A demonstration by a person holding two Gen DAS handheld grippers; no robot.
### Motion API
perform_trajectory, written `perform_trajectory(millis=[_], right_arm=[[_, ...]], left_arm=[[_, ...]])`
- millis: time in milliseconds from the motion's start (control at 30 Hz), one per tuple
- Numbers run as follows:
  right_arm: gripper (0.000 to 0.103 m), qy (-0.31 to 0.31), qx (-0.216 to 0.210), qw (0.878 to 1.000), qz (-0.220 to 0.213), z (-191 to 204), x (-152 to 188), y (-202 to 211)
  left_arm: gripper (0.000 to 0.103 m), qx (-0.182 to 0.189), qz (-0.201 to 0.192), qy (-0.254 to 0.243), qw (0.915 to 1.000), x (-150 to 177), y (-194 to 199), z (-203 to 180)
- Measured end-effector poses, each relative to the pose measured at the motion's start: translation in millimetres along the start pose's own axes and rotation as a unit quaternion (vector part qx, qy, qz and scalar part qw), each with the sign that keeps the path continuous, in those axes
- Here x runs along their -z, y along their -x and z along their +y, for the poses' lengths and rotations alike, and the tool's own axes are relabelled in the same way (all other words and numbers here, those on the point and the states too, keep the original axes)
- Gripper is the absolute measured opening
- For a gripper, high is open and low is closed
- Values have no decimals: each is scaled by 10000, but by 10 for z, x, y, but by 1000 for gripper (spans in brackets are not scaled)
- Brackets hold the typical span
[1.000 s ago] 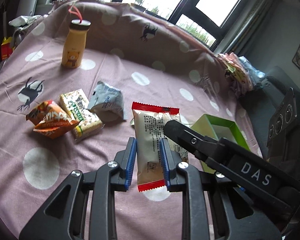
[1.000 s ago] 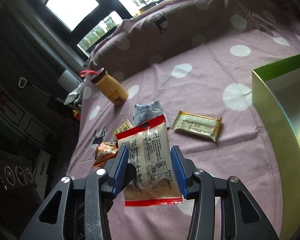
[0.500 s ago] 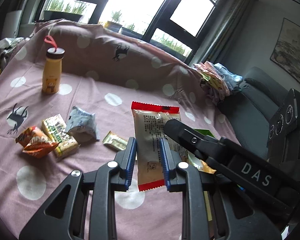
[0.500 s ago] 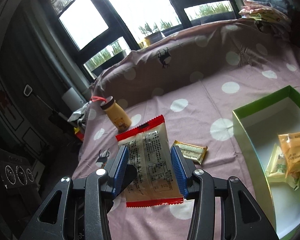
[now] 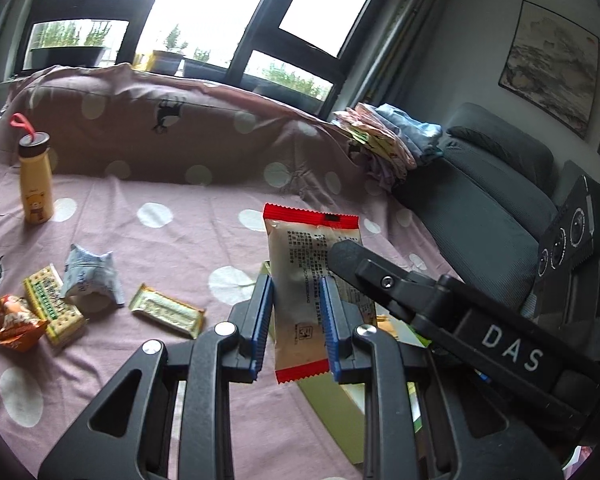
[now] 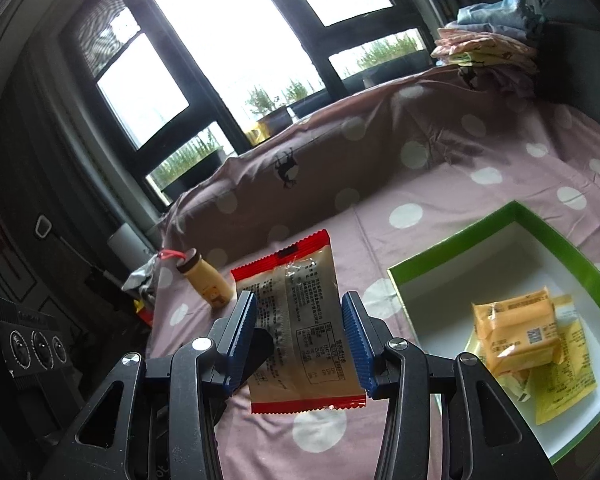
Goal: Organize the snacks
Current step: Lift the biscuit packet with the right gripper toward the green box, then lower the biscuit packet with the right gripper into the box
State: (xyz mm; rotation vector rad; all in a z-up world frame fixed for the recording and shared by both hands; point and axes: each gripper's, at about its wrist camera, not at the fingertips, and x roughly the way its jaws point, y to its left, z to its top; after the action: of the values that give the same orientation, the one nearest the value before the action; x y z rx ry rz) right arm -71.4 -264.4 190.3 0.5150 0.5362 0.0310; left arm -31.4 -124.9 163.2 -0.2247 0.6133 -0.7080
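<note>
Box (image 6: 452, 242) sat open on the spotted bedspread (image 5: 180, 200), just right of the carried packet (image 6: 300, 320). Both grippers, left (image 5: 296, 322) and right (image 6: 300, 334), were clamped on that one packet, held above the bed. Best move: carry over the rim, then let go together. Bottle (image 5: 36, 184) and loose snacks (image 5: 88, 284) lay well left, nothing blocking.

Tan snack pkt (image 5: 306, 280) w/ red ends, black print. Mauve bedsheet (image 5: 172, 240), white dots, black deer. Green box (image 6: 540, 248), white inside; orange pkts (image 6: 516, 332). Blue pads (image 6: 354, 338).
</note>
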Motion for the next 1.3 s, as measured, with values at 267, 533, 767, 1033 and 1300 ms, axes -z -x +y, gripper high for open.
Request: perform_trajectory(millis=[267,533,767,1033,1300], right_arm=[[48,-435,341,9985,3,-415,-113,118],[48,-759,673,9948,43,-753,-145,182],[47,-1083,944,9892,273,-1053,-125,118],[47,-1249,1255,9830,482,-1249,-93,42],[47,-1441,1422,9771,658,-1412,-62,-33]], left_arm=[[22,244,369,-202,9988,4,-370,-305],[22,524,765,-258,9954,53,-706,-484],[22,597,1173,-82,9913,163,-1000,-529],[22,792,1525,159,9850,259,-1248,-501],[22,802,1771,240,9806,323,-1420,-547]])
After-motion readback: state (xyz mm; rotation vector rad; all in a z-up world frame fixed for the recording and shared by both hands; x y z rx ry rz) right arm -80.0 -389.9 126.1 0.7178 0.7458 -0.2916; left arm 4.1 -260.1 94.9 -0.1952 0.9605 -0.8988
